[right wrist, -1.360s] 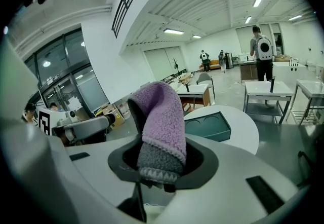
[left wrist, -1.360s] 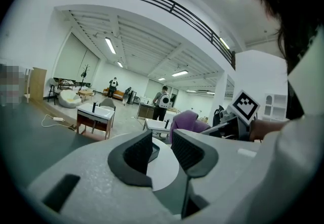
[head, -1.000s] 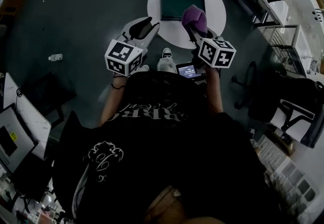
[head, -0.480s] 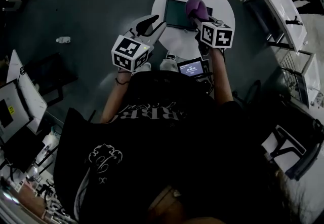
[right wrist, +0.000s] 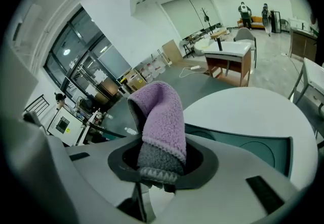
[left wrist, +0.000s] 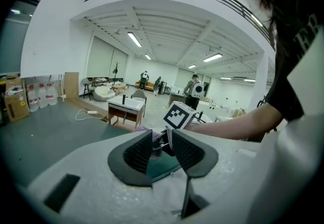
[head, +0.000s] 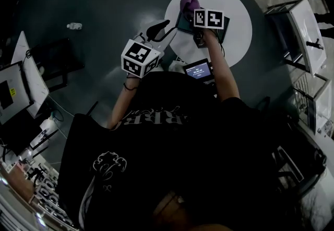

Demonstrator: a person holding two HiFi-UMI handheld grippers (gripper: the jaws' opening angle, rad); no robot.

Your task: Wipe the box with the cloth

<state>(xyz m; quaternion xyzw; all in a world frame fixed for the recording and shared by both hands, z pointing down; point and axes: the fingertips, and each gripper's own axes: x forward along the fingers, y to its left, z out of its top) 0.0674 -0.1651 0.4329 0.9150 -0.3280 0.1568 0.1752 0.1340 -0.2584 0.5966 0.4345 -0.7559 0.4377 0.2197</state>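
A dark green flat box (head: pixel 223 22) lies on the round white table (head: pixel 237 10). My right gripper (head: pixel 192 9) is shut on a purple cloth (head: pixel 188 1), and it reaches over the box's left part with its marker cube (head: pixel 209 18) above the box. In the right gripper view the cloth (right wrist: pixel 161 114) folds up out of the jaws, with the box (right wrist: pixel 255 149) just beyond. My left gripper (head: pixel 158 30) hovers off the table's left edge, open by a narrow gap with nothing in it. Between its fingers I see the box (left wrist: pixel 159 164).
A small lit screen (head: pixel 197 70) sits near the table's front edge, by the person's body. A bottle (head: pixel 74 26) lies on the dark floor at left. Desks (head: pixel 305 23) stand to the right and a monitor (head: pixel 9 93) at the far left.
My right gripper has moved forward with the cloth, from the table's near edge to over the box. The left gripper holds about the same place beside the table.
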